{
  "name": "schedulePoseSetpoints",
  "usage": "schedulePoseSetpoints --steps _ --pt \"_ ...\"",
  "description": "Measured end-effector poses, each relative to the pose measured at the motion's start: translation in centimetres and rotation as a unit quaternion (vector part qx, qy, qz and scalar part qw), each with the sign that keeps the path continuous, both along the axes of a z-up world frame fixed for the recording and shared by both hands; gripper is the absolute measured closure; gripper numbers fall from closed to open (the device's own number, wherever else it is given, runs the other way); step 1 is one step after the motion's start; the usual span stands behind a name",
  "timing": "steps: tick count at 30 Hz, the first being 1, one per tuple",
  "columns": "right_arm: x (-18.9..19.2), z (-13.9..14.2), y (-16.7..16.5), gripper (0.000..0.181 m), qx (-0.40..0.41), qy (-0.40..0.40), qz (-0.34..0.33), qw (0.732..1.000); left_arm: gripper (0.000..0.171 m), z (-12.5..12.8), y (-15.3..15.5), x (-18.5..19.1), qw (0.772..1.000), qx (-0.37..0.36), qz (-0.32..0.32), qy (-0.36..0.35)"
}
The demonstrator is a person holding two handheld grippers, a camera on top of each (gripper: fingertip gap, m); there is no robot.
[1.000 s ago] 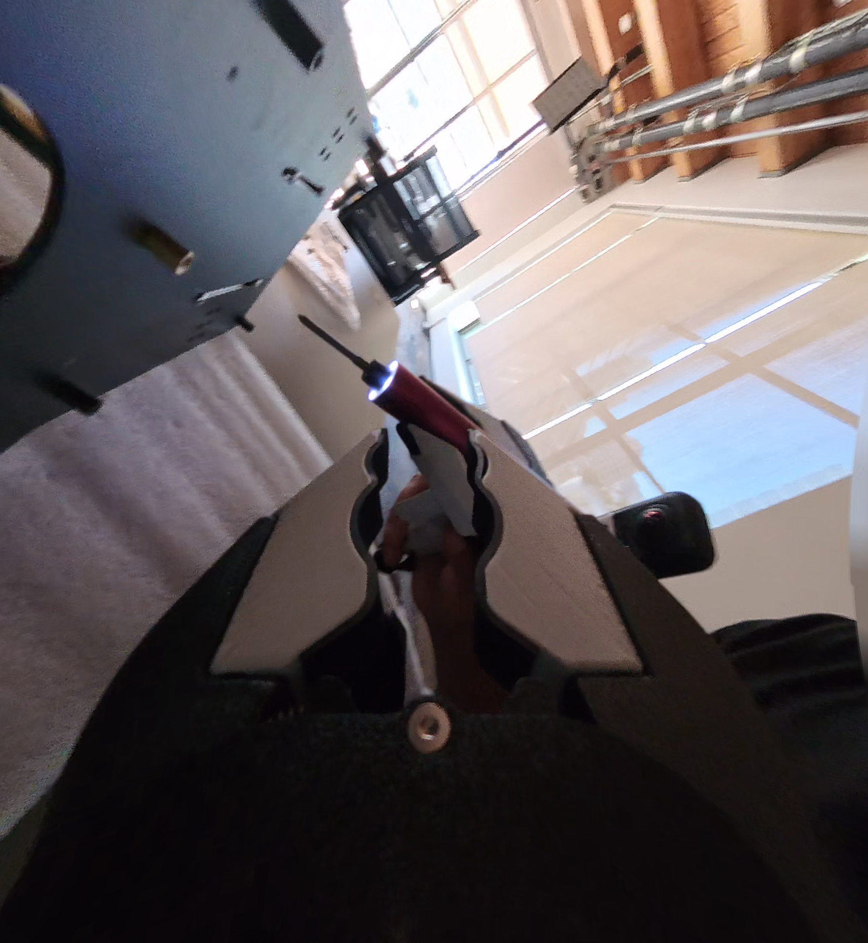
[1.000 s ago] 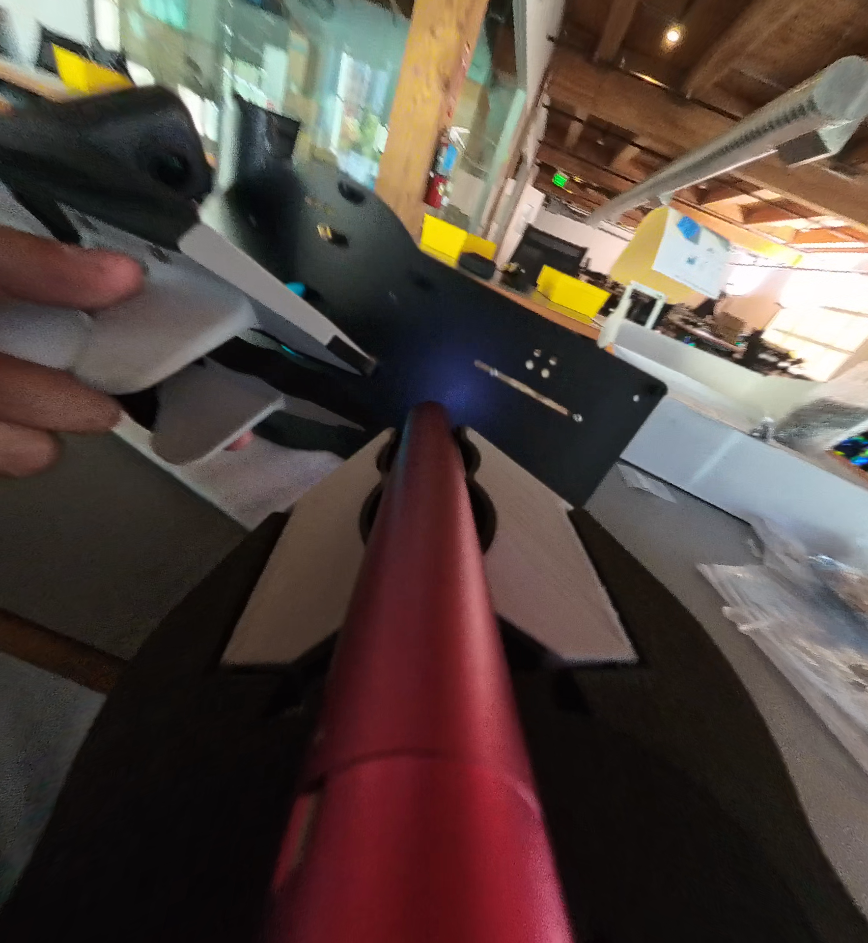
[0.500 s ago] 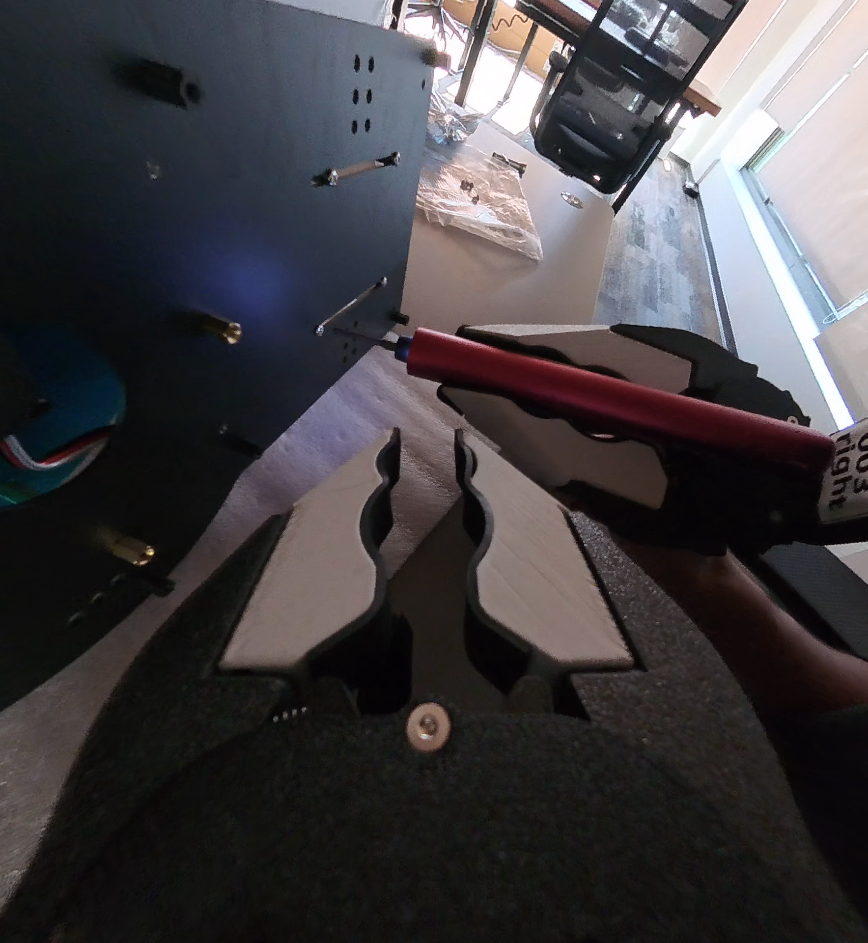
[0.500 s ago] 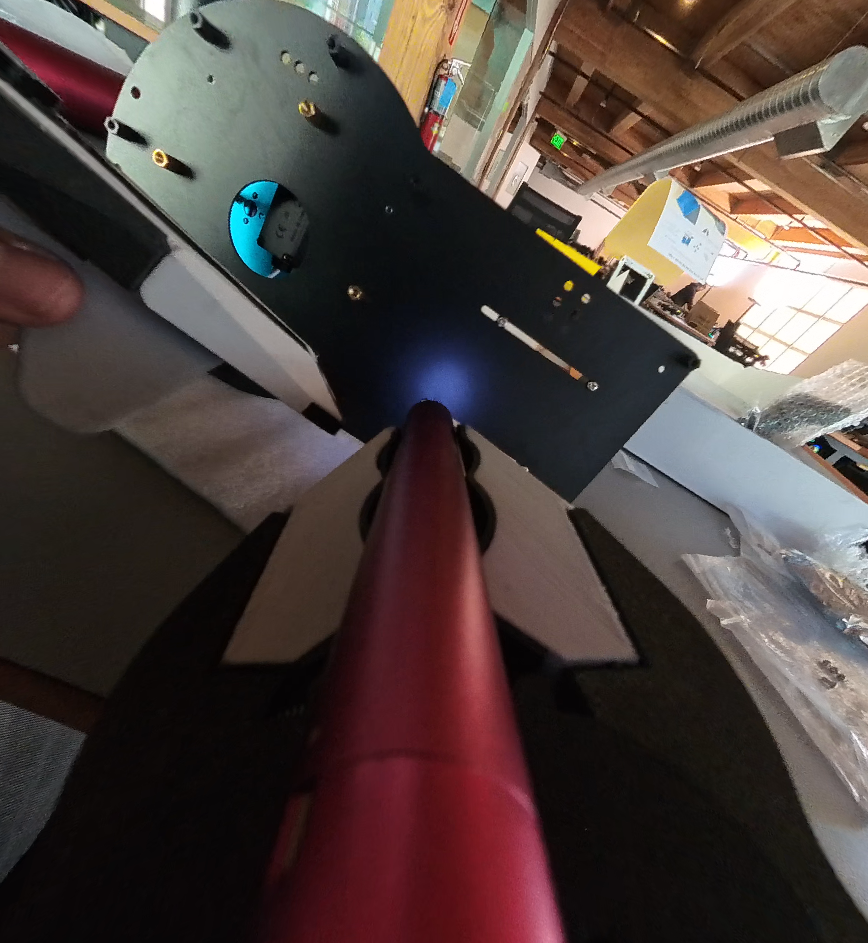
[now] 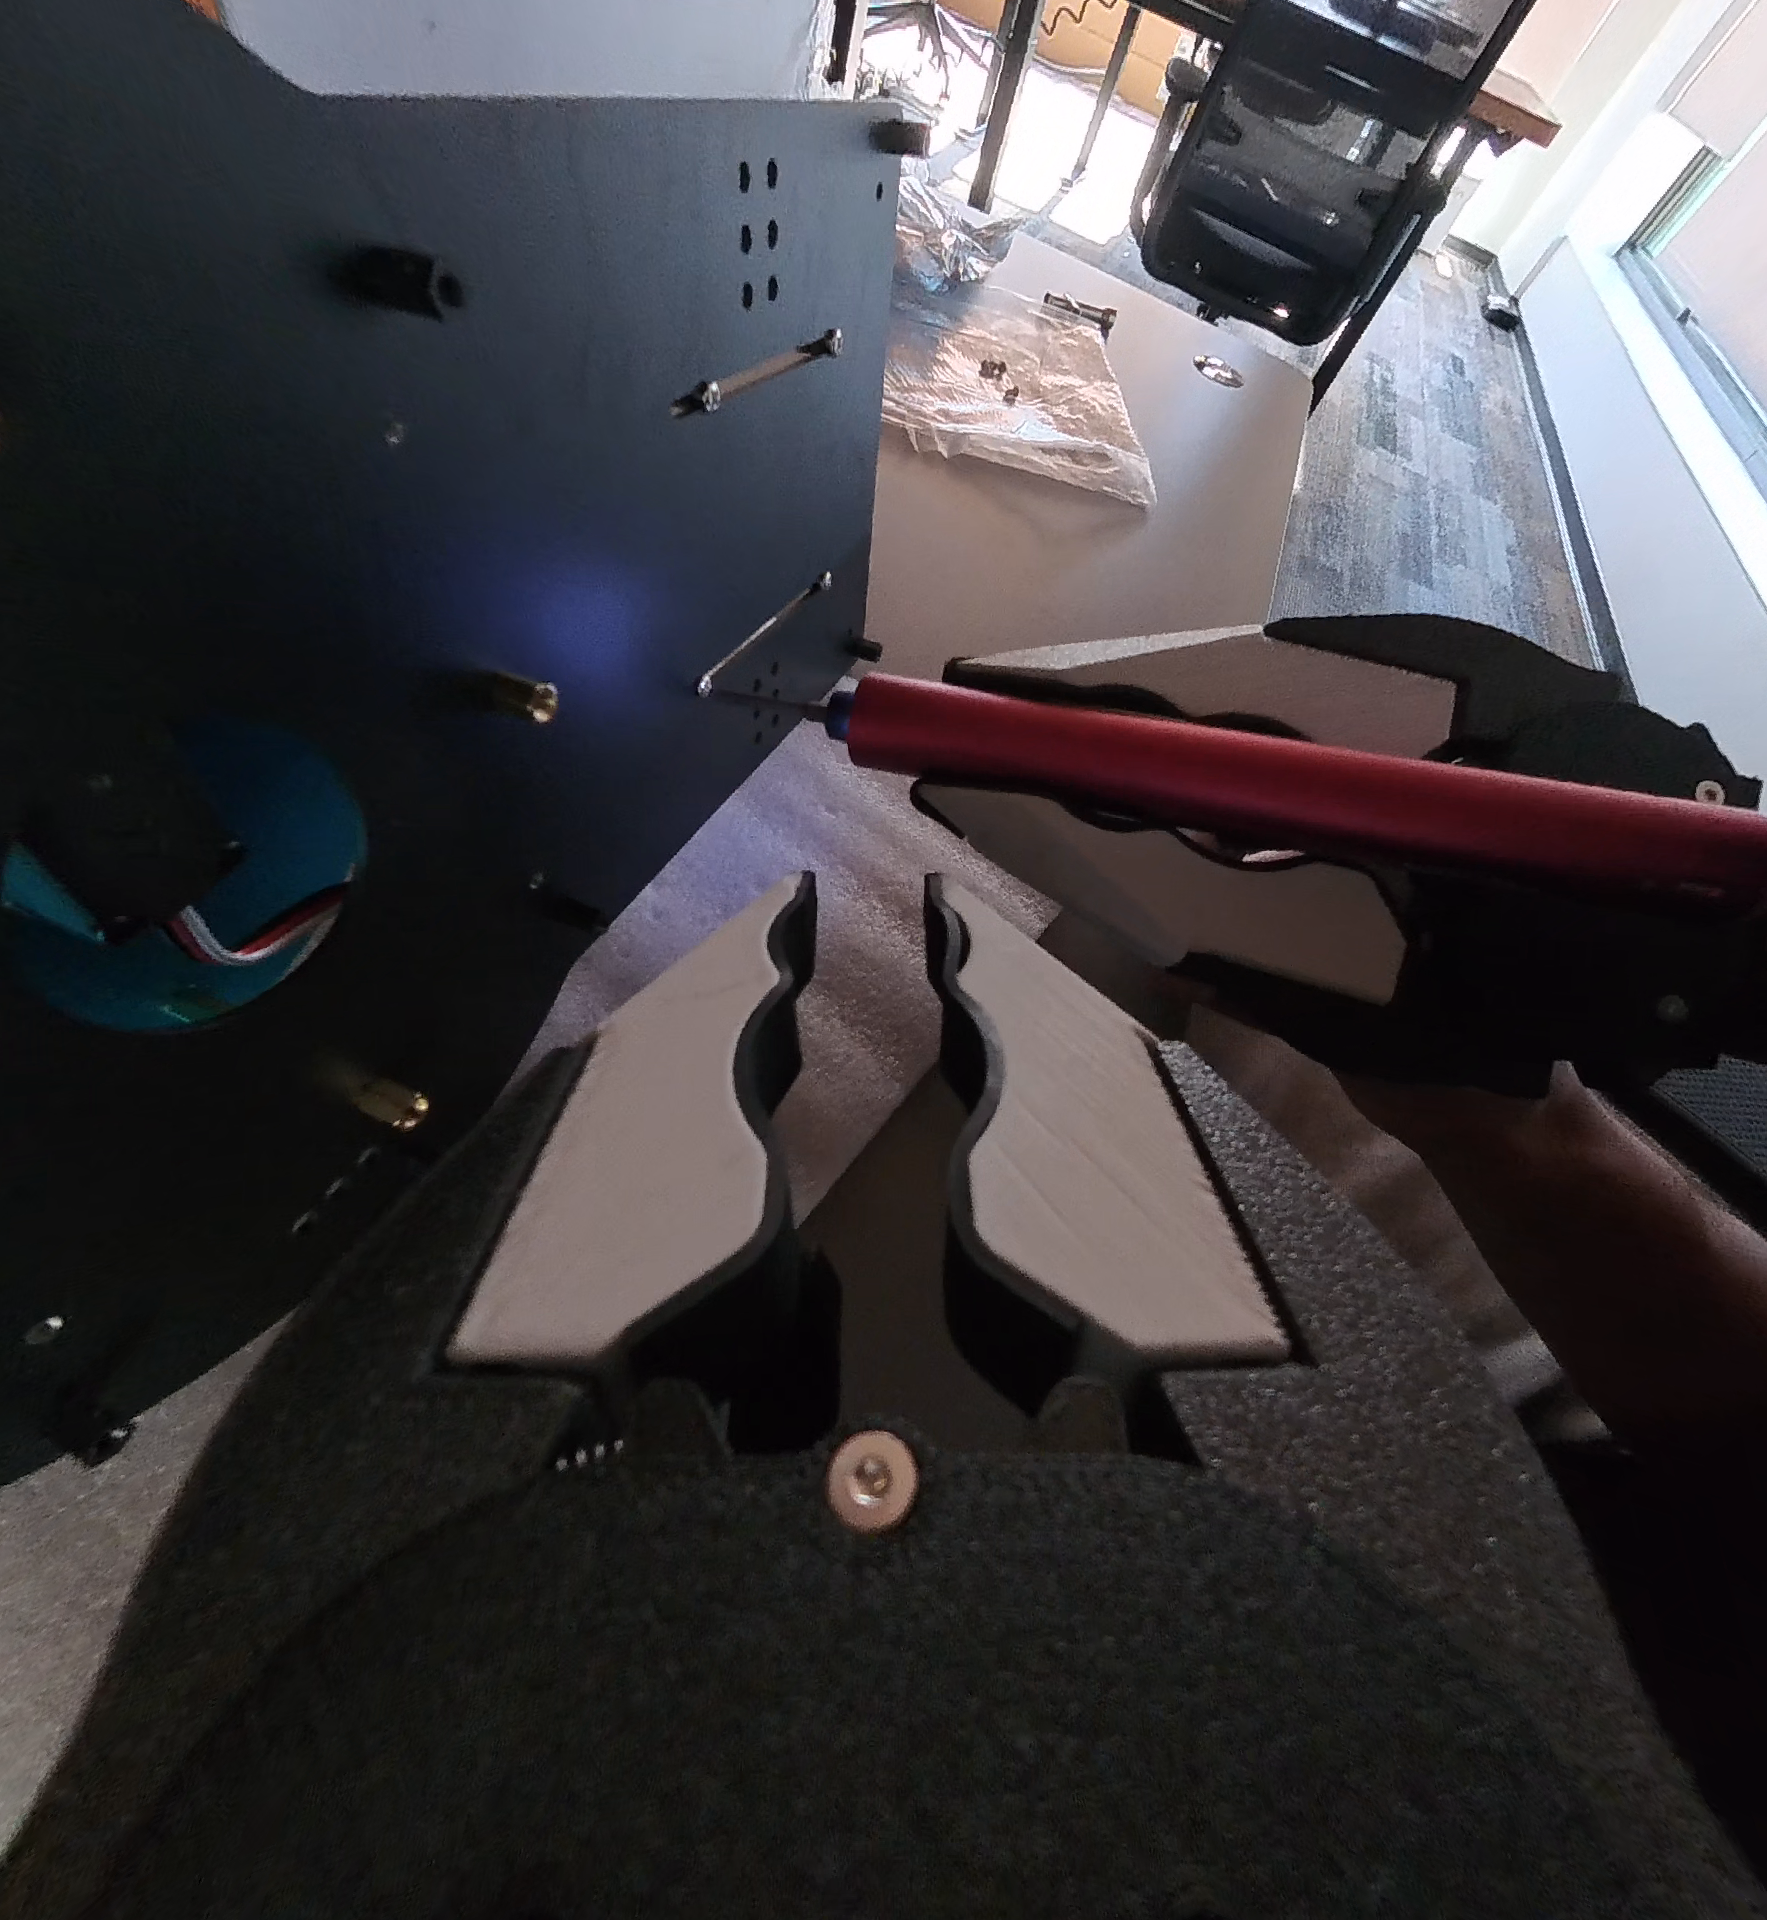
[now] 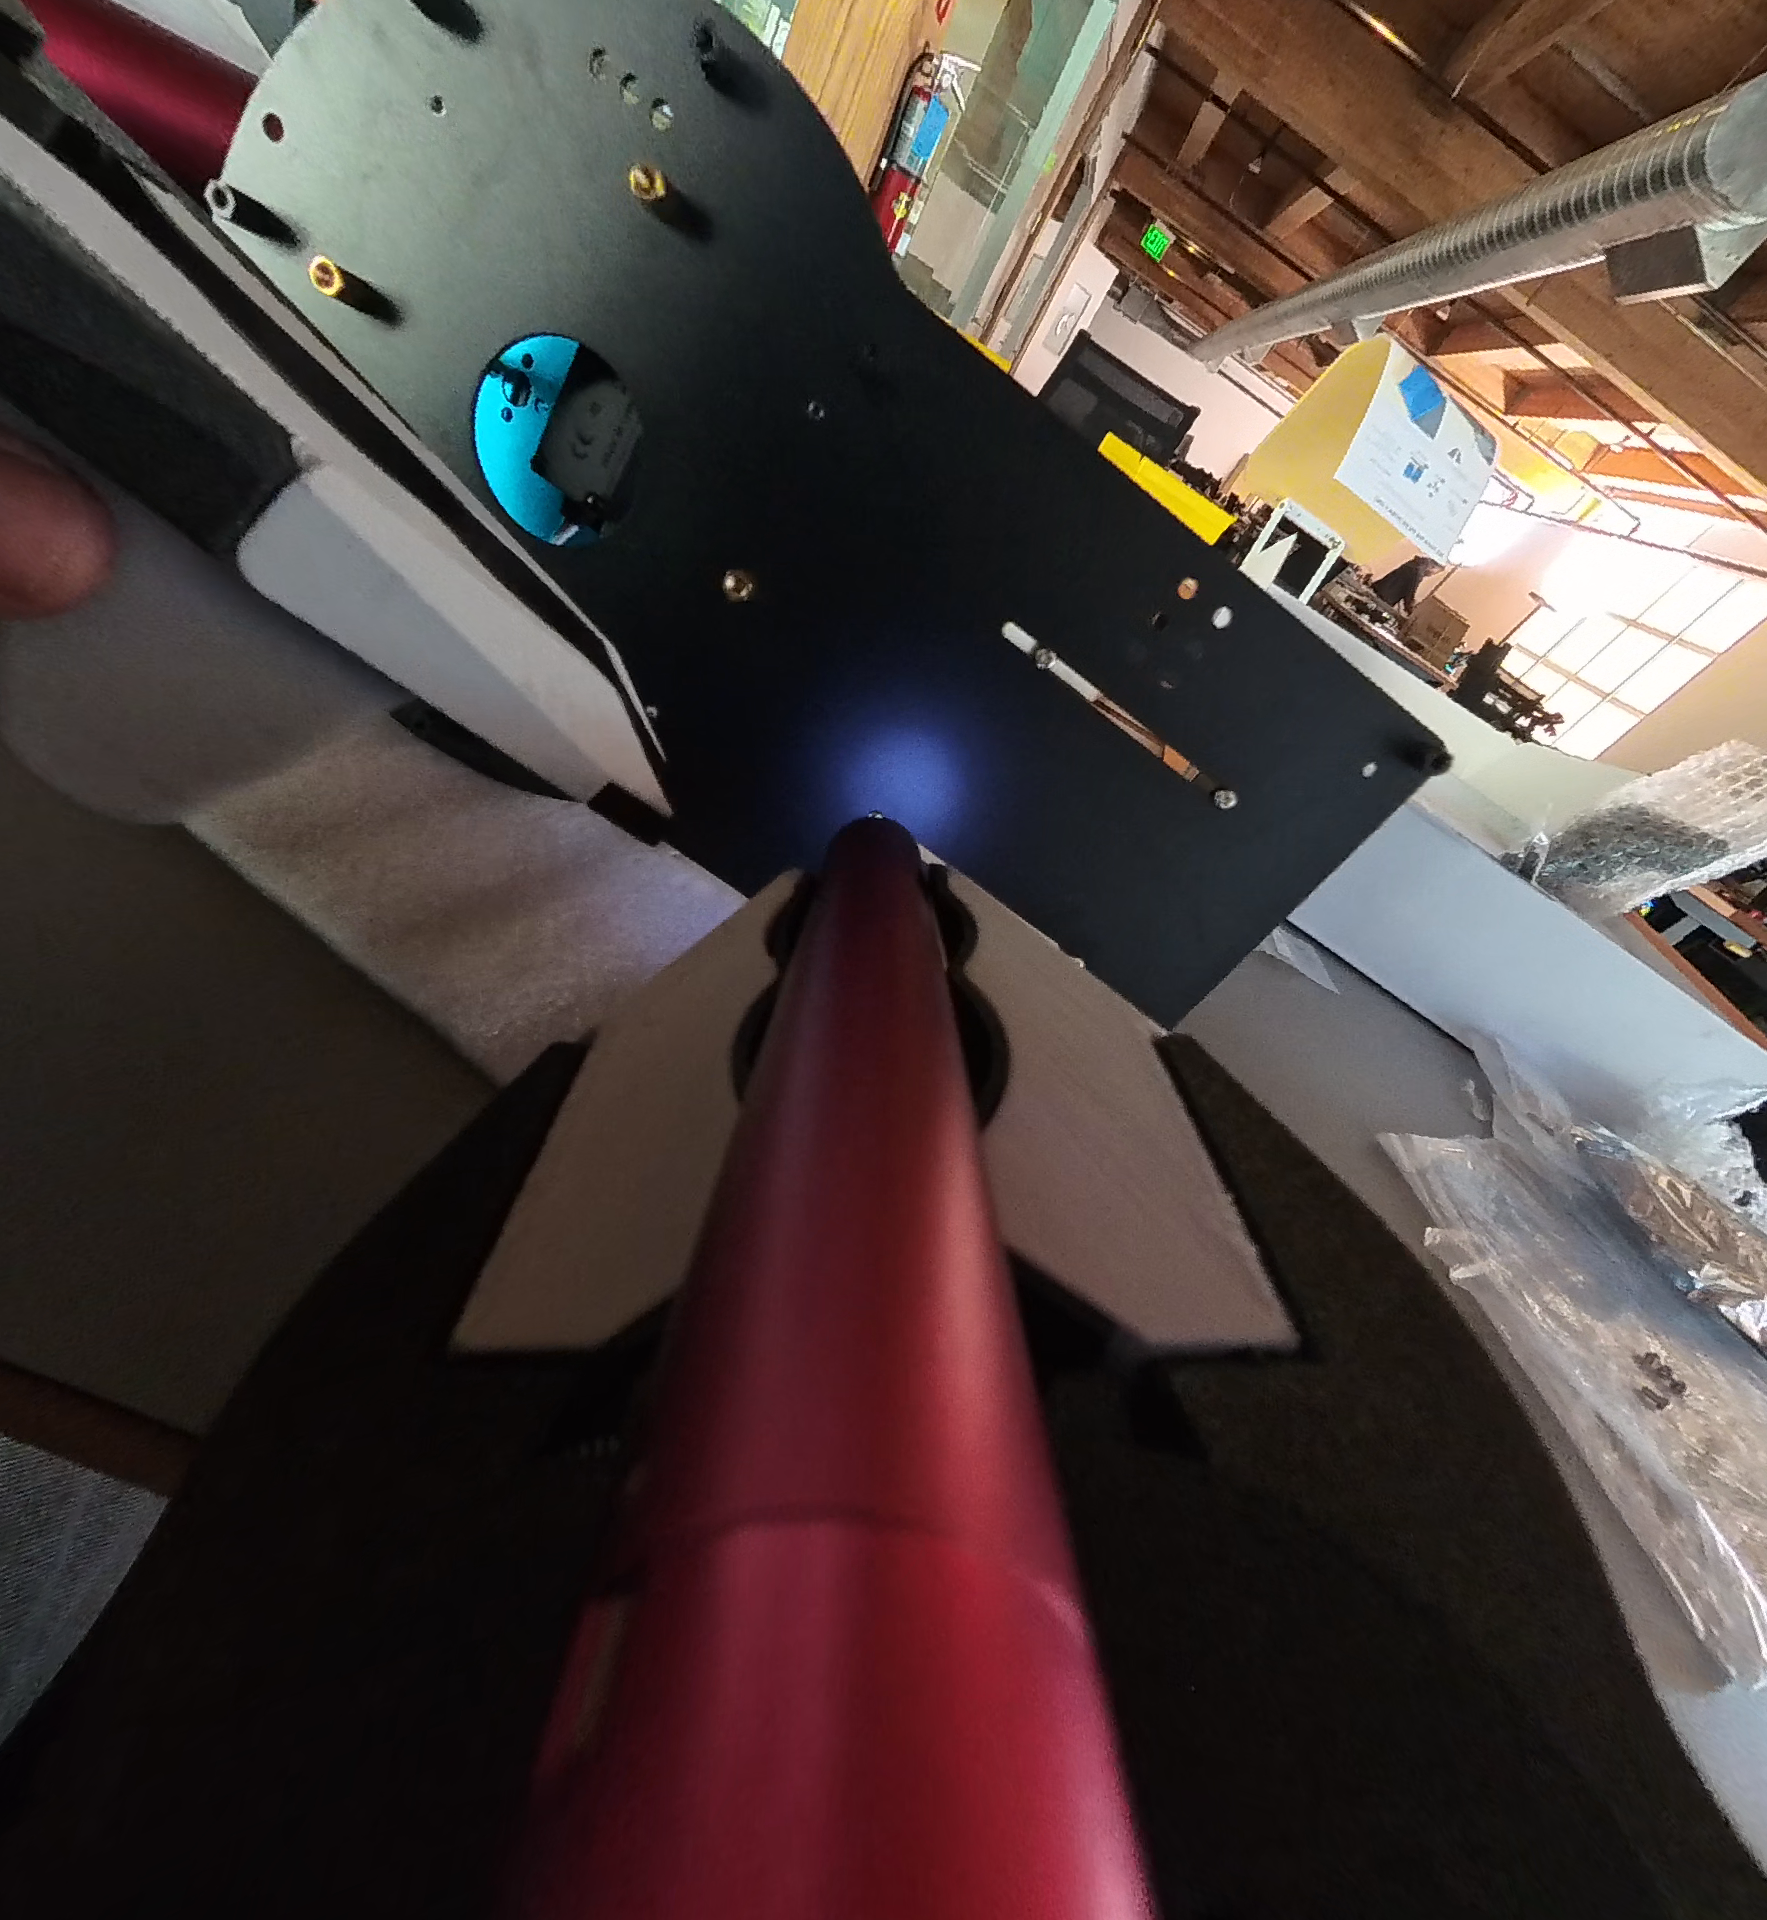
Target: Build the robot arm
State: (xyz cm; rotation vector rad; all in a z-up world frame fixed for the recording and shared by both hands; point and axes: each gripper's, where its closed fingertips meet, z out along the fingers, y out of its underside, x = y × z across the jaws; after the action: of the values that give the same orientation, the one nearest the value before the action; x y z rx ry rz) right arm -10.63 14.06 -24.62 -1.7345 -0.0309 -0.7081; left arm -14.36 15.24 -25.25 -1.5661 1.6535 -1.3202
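A black panel (image 5: 339,520) stands upright on white foam sheet (image 5: 837,810). It carries brass standoffs (image 5: 515,696), long screws and a blue disc (image 5: 287,831) with wires. My right gripper (image 6: 863,883) is shut on a red electric screwdriver (image 6: 837,1351) whose lamp throws a bluish spot on the panel (image 6: 858,468). In the left wrist view the screwdriver (image 5: 1274,779) has its bit tip at a screw near the panel's lower right edge. My left gripper (image 5: 868,904) is slightly open and empty, just below the screwdriver and close to the panel.
Clear plastic bags of small parts (image 6: 1637,1351) lie on the white table to the right; they also show behind the panel (image 5: 1004,405). A black office chair (image 5: 1274,208) stands beyond the table. A person's finger (image 6: 6,530) rests on the left gripper's handle. There is about 4 centimetres between the tips of the two grippers.
The left gripper swung from facing the windows to facing the panel. The screwdriver moved in until its bit reached the screw at the panel's edge. The lamp spot grew tighter.
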Motion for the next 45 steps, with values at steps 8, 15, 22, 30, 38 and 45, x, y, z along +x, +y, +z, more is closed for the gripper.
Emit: schedulePoseSetpoints --steps 8,15,22,30,38,45 --pt "-0.3 0.2 0.0 0.160 0.005 -0.006 0.006 1.000 0.152 -0.2 0.2 -0.2 1.000 -0.001 0.002 0.002" --pt "-0.1 0.2 0.0 0.160 0.002 0.002 0.002 1.000 0.152 -0.2 0.0 -0.3 1.000 0.001 0.001 0.001" --pt "0.0 0.7 0.3 0.161 -0.018 -0.024 0.018 0.999 0.153 0.3 -0.3 -0.5 1.000 0.012 -0.009 -0.002" --pt "0.2 0.3 0.0 0.160 -0.027 -0.052 0.033 0.998 0.153 5.8 0.5 -0.7 0.986 0.145 -0.065 -0.043" --pt "0.2 0.1 -0.1 0.161 -0.032 -0.081 0.029 0.996 0.156 8.3 0.3 0.0 0.968 0.223 -0.103 -0.048" --pt "0.0 0.0 -0.1 0.161 -0.037 -0.107 0.022 0.993 0.151 10.6 2.8 2.0 0.942 0.313 -0.119 -0.005"
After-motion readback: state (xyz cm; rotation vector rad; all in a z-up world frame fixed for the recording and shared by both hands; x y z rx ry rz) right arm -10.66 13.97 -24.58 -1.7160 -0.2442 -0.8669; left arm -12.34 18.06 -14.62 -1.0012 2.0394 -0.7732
